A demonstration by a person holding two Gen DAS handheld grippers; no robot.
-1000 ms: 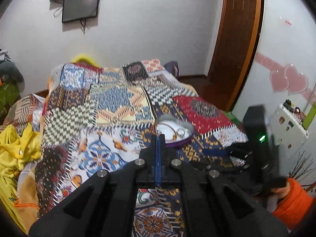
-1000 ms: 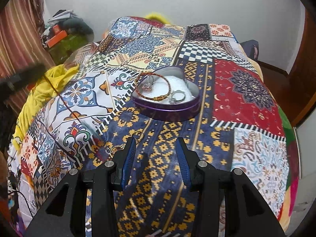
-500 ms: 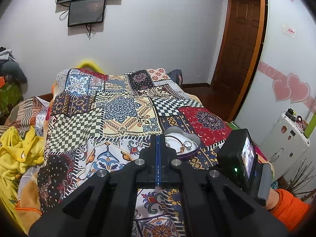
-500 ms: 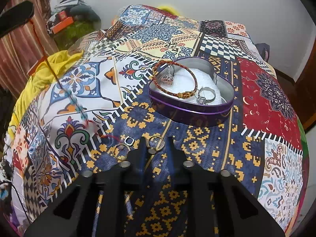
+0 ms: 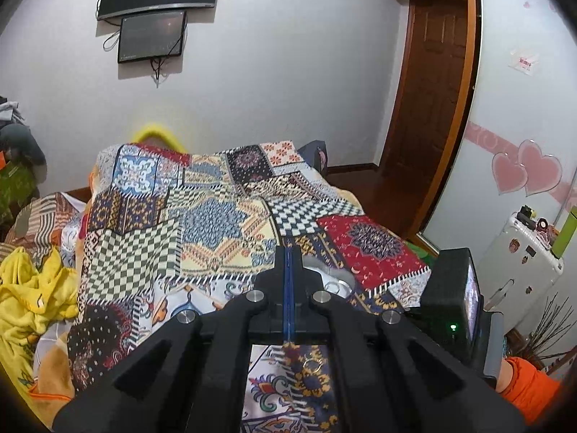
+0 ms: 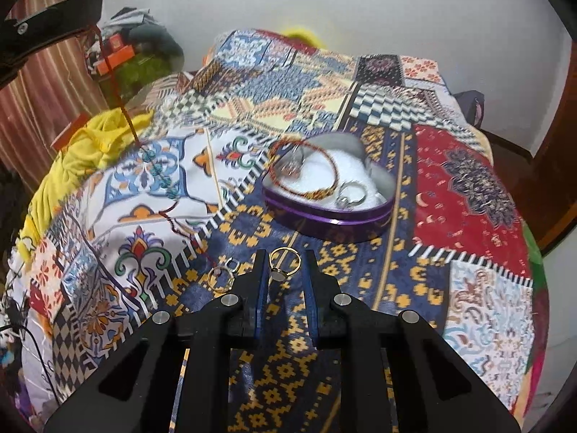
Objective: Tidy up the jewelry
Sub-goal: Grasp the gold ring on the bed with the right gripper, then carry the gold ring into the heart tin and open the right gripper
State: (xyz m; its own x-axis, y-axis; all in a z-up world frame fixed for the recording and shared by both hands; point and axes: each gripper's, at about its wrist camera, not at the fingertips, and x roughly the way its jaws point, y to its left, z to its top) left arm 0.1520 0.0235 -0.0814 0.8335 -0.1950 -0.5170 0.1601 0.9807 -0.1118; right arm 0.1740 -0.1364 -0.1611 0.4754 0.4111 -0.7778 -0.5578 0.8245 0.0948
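Note:
A purple heart-shaped tin with white padding sits on the patchwork bedspread and holds a red-and-gold bangle and a silver ring. A gold ring lies on the bedspread at the tips of my right gripper, which is open around it. A second gold ring lies just left. My left gripper is shut on a red cord with turquoise beads, which hangs taut from it down to the bed. The tin is mostly hidden behind its fingers.
The patchwork bedspread covers the whole bed. Yellow cloth lies bunched at the bed's left edge. A white cabinet stands to the right, beside a wooden door. A screen hangs on the far wall.
My left gripper has risen, pulling the beaded cord up off the bed. My right gripper shut, then reopened, and now straddles the gold ring.

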